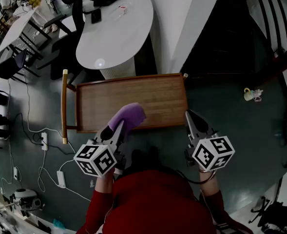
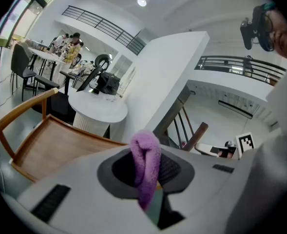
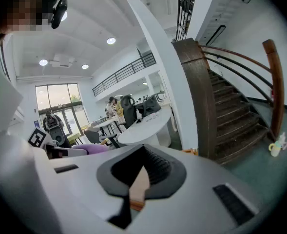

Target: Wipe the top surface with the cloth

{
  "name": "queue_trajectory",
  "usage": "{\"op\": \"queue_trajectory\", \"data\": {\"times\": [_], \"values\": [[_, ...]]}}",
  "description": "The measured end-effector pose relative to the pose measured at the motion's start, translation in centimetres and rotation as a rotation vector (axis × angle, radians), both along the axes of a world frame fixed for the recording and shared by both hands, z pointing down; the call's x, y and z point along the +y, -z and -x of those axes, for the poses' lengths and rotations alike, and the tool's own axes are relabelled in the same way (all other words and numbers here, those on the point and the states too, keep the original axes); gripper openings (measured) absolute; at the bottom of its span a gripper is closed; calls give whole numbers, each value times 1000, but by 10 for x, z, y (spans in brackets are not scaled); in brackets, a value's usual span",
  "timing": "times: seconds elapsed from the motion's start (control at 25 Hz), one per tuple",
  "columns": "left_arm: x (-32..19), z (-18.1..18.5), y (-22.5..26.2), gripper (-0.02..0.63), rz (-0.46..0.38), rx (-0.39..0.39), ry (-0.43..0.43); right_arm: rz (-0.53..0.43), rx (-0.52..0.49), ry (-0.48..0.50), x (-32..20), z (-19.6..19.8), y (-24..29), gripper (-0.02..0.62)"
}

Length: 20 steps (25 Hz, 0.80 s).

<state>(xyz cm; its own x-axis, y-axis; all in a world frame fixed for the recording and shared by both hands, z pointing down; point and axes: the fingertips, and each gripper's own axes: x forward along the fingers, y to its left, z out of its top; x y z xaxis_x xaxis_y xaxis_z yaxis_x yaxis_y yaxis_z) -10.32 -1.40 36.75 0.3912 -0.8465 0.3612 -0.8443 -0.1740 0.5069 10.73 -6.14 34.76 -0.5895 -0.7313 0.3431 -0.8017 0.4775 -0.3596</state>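
Dim head view; bright, fisheye-warped gripper views.

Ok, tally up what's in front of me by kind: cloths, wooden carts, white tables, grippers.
cloth: 1
wooden cart: 1
white table: 1
grippers: 2 (left gripper, right gripper)
total: 5

Cloth (image 1: 127, 116) over the cart top (image 1: 155, 97), at its near edge (left half); table (image 1: 115, 30) behind it.
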Motion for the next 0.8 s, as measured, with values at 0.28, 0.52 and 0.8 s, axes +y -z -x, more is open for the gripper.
{"op": "queue_trajectory", "data": {"times": [0.28,0.52,0.8], "values": [[-1,9,2,66,-7,-10,15,-21,8,3,-3,6,3,11],[-4,14,19,66,-119,-152,38,-130,23,2,-4,11,16,11],[-8,10,60,66,-383,-366,38,-372,85,1,-2,31,54,11]]}}
